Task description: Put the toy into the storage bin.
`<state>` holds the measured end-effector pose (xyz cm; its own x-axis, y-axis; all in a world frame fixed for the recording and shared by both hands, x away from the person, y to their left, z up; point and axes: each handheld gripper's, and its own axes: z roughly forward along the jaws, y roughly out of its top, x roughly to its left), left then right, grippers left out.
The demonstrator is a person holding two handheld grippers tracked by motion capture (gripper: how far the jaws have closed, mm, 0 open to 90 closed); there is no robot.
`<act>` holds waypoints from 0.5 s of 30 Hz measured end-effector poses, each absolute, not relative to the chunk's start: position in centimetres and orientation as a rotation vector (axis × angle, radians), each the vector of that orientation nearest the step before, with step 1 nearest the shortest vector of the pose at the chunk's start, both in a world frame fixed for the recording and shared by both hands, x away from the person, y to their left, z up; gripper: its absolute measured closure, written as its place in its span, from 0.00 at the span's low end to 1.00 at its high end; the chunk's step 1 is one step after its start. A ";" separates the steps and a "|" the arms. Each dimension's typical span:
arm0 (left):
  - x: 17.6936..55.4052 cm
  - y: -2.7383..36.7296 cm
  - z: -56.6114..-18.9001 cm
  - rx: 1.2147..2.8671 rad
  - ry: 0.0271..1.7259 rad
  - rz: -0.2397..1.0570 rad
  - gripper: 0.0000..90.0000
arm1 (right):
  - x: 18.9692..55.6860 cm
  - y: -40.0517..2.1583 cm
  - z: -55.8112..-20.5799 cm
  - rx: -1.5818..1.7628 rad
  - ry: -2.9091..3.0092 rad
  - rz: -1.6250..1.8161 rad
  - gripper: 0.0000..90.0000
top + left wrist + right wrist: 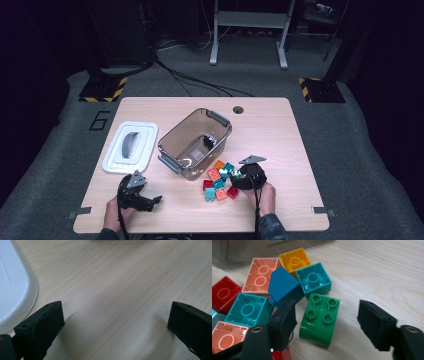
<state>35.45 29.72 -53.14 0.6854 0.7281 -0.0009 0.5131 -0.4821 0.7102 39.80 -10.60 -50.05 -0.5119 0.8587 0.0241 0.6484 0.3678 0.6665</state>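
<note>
A green four-stud brick (319, 320) lies on the wooden table between the jaws of my right gripper (327, 322). The jaws stand on either side of it with a gap at each pad, so the gripper is open. Just beyond it is a pile of bricks (217, 182): blue (283, 285), teal (313, 280), yellow (293, 261), salmon (262, 275) and red (223, 293). In the high view the right gripper (235, 177) sits low at the pile's right edge. My left gripper (150, 202) rests near the table's front left, open over bare wood (115, 322).
A clear plastic bin (176, 131) with grey handles stands mid-table, a small dark object (209, 141) inside it. Its white lid (142, 130) lies to the left, its corner beside my left jaw (12, 290). The table's right side is bare wood.
</note>
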 end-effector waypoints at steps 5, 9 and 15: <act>35.4 29.7 -53.1 2.191 0.947 0.394 0.00 | 39.6 -10.7 -50.4 1.328 2.317 0.891 0.45; 35.4 29.7 -53.1 2.191 0.948 0.393 0.00 | 39.5 -10.7 -50.8 1.327 2.308 0.878 0.57; 35.5 29.8 -53.1 2.198 0.943 0.394 0.00 | 39.4 -10.9 -51.0 1.334 2.299 0.872 0.65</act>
<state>35.46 29.76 -53.12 0.6883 0.7254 0.0027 0.5113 -0.4878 0.7075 39.40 -10.90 -50.97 -0.4998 0.8660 0.0117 0.6557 0.3696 0.6583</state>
